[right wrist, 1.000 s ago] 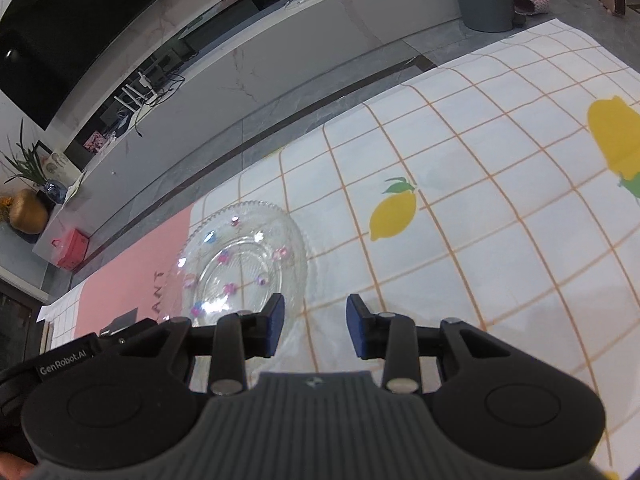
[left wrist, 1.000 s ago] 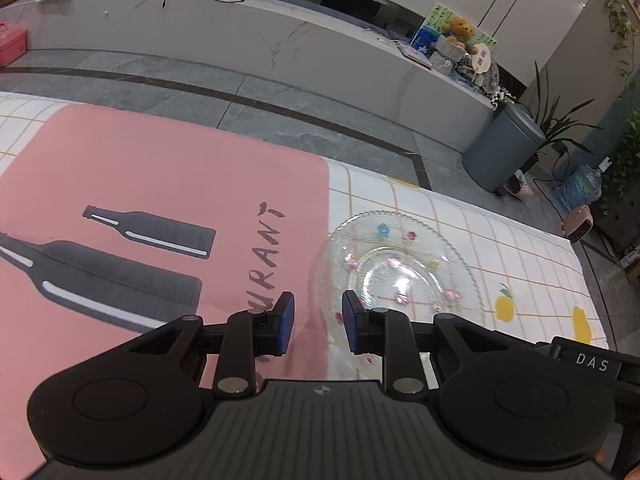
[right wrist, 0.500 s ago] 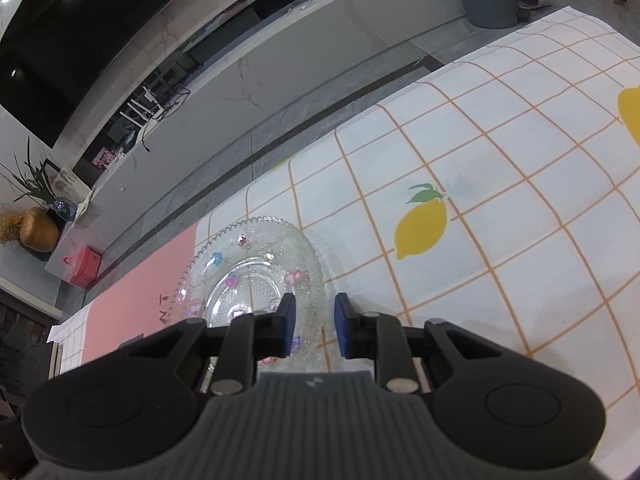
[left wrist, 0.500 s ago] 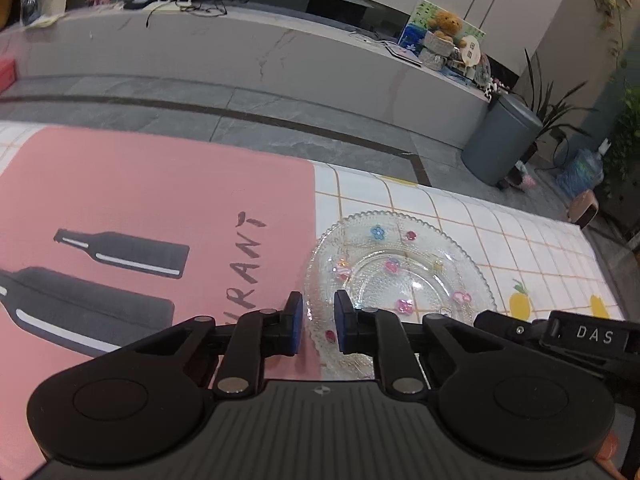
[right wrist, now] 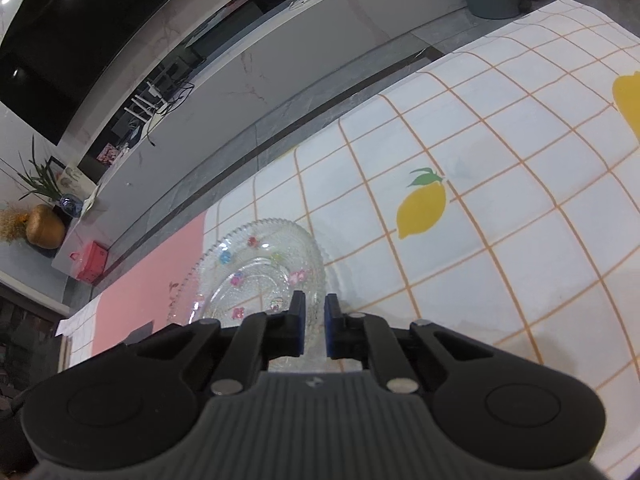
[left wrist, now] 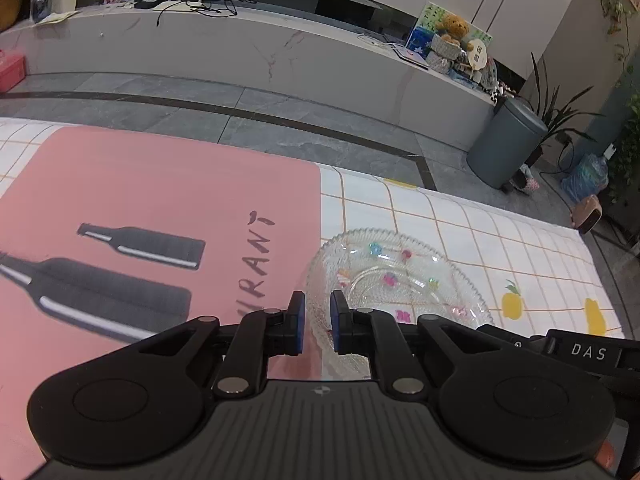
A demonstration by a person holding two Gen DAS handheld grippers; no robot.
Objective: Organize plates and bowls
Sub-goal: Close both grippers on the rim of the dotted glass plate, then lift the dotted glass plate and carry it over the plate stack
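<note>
Low in the left wrist view, the left hand-held gripper (left wrist: 317, 322) has just been closing and pinches the glass plate (left wrist: 394, 280) rim. Low in the right wrist view, the right hand-held gripper (right wrist: 315, 326) has just been closing and pinches the other rim. I think sorting has only begun; the plate sits on the desk (right wrist: 500, 216), not yet put away.

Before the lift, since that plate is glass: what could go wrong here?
1. Each claw, left claw and right claw, has just closed on the thin rim of the glass plate; smooth glass could slip out.
2. Uneven lifting may tilt or twist the plate.
3. It straddles the pink mat edge, so it could catch if dragged.
</note>
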